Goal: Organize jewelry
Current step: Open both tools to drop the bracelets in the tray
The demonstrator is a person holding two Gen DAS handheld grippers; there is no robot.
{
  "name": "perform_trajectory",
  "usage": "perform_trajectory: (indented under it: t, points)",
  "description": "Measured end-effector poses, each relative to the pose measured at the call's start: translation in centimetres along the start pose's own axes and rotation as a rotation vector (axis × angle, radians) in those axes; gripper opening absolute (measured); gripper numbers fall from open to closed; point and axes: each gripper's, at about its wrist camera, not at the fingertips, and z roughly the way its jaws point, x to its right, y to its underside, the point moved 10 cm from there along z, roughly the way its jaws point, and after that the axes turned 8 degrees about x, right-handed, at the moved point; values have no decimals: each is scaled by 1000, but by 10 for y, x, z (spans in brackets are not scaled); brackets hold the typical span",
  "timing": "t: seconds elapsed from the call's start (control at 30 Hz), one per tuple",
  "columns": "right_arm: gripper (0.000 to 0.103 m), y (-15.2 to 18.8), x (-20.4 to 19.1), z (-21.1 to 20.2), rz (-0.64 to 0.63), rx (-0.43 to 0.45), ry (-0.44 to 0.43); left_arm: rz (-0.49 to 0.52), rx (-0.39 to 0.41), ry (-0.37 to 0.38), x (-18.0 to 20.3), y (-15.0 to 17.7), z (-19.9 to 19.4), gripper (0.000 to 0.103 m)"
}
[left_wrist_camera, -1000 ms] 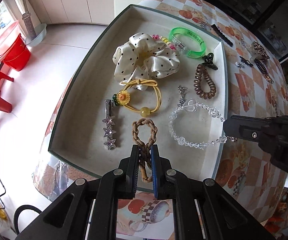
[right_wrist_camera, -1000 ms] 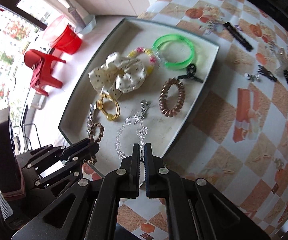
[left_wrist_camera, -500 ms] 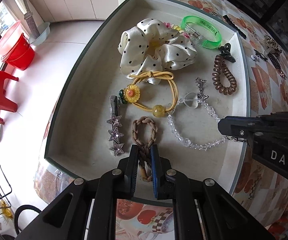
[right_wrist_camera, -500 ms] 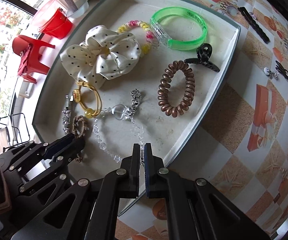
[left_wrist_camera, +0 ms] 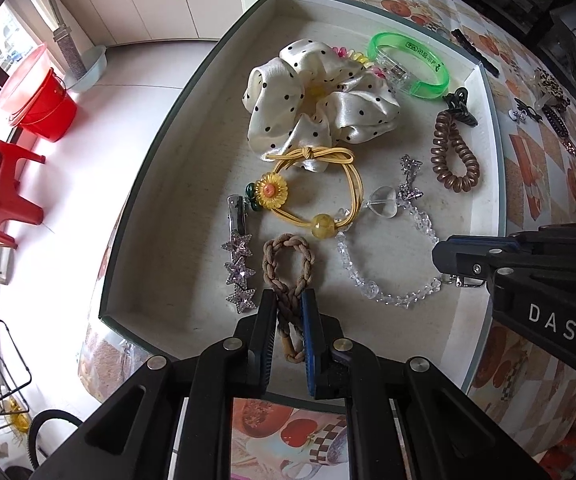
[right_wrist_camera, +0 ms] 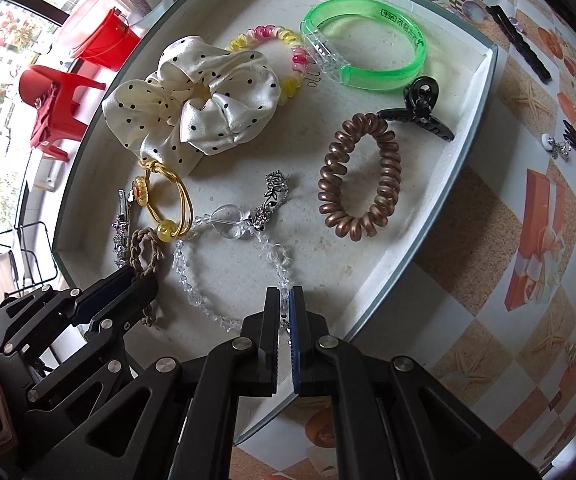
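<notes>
A glossy satin scrunchie (left_wrist_camera: 320, 100), a translucent green plastic bangle (right_wrist_camera: 368, 44), a clear glassy bead bracelet (right_wrist_camera: 232, 264) and a matt tray (left_wrist_camera: 176, 208) are seen.

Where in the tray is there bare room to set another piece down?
Bare floor runs along the tray's left wall, beside the scrunchie and star clip. A smaller patch lies between the coil tie and crystal bracelet. The middle is crowded.

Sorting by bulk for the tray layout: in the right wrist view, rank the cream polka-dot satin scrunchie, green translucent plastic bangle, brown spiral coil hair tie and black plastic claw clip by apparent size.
1. Cream polka-dot satin scrunchie
2. Green translucent plastic bangle, close behind
3. Brown spiral coil hair tie
4. Black plastic claw clip

Fisheye distortion leaves the top two unsure.
</notes>
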Motion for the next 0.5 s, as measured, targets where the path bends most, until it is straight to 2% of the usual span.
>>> perform_trajectory:
  t: [0.03, 0.13, 0.17, 0.5]
  points:
    - [8, 1, 2, -2, -2, 2, 0, 0, 0, -3, 0, 1, -1, 15]
    - [36, 1, 1, -14, -3, 27, -13, -1, 2, -13, -3, 1, -3, 15]
    - [41, -1, 0, -18, -8, 39, -7, -3, 2, -15, -4, 0, -4, 15]
    - [41, -7, 3, -52, 22, 102, -1, -17, 7, -32, -12, -8, -11, 15]
